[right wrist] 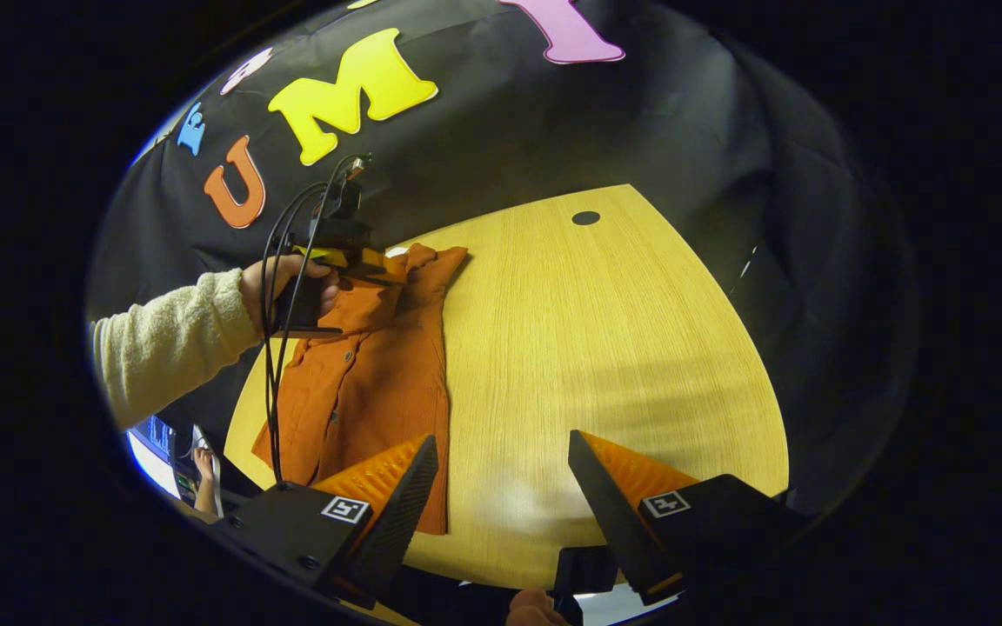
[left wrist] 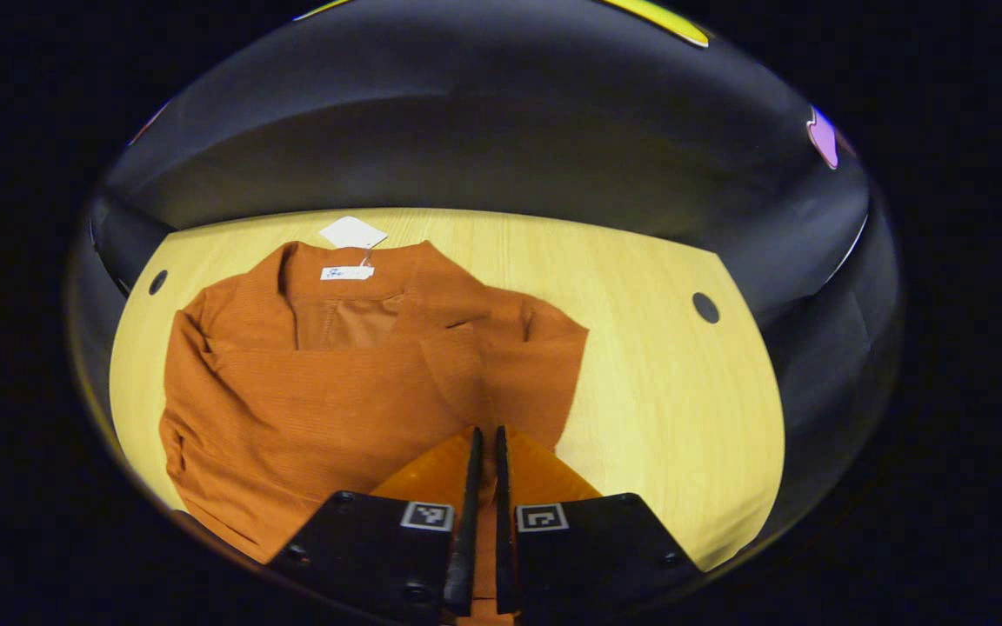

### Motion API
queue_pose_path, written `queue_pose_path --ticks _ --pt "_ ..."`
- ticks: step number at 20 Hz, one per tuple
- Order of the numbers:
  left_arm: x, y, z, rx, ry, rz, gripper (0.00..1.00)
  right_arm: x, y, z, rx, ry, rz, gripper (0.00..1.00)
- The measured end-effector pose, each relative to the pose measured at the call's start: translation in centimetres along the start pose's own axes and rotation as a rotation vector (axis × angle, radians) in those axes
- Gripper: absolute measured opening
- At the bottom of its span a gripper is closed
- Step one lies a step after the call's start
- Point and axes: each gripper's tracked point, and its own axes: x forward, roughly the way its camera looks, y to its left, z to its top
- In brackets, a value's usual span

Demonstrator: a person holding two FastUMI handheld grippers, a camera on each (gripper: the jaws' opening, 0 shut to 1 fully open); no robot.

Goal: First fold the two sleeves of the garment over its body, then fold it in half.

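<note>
An orange button-up garment (left wrist: 310, 391) lies flat on the yellow wooden table (left wrist: 666, 374), its collar and a white hang tag (left wrist: 353, 232) at the far side. A sleeve lies folded across the body. My left gripper (left wrist: 488, 435) hovers low over the garment's near part with its fingers nearly together and a thin strip of orange fabric between them. In the right gripper view the garment (right wrist: 362, 391) lies at the table's left, and a hand (right wrist: 279, 278) holds the left gripper (right wrist: 336, 252) above its collar end. My right gripper (right wrist: 501, 452) stands open over bare table beside the hem.
The table (right wrist: 597, 348) has a round cable hole (right wrist: 585, 217) at the far right and another one (left wrist: 705, 307) in the left gripper view. Black cloth walls close in behind. A cream sleeve (right wrist: 162, 343) reaches in from the left, with cables hanging from the left gripper.
</note>
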Motion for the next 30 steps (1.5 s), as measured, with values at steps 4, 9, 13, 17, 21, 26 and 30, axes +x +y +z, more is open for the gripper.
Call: queue_pose_path --ticks 4,9,13,17,21,26,30 --pt "-2.0 -1.1 0.7 -0.004 -0.076 -0.06 0.6 0.6 1.1 0.3 0.005 0.005 0.026 0.94" --pt "-6.6 1.6 0.4 0.0 -0.17 -0.042 1.0 2.5 4.4 0.3 -0.077 0.029 0.051 0.97" --pt "-10.8 8.1 -1.7 0.025 -0.236 0.018 1.0 4.5 8.7 0.0 -0.109 0.032 0.051 0.94" --pt "-15.2 15.8 -5.6 0.063 -0.264 0.1 1.0 6.9 13.1 -1.3 -0.175 0.045 0.044 0.98" --pt "-18.0 23.8 -10.2 0.072 -0.26 0.205 1.0 8.6 16.3 -3.1 -0.2 0.073 0.035 0.98" --pt "-19.8 30.9 -16.9 0.06 -0.171 0.264 1.0 10.0 16.1 -4.7 -0.187 0.109 -0.035 0.98" --pt "-21.1 34.3 -21.1 0.015 -0.097 0.272 1.0 10.0 14.3 -6.5 -0.187 0.17 -0.07 0.94"
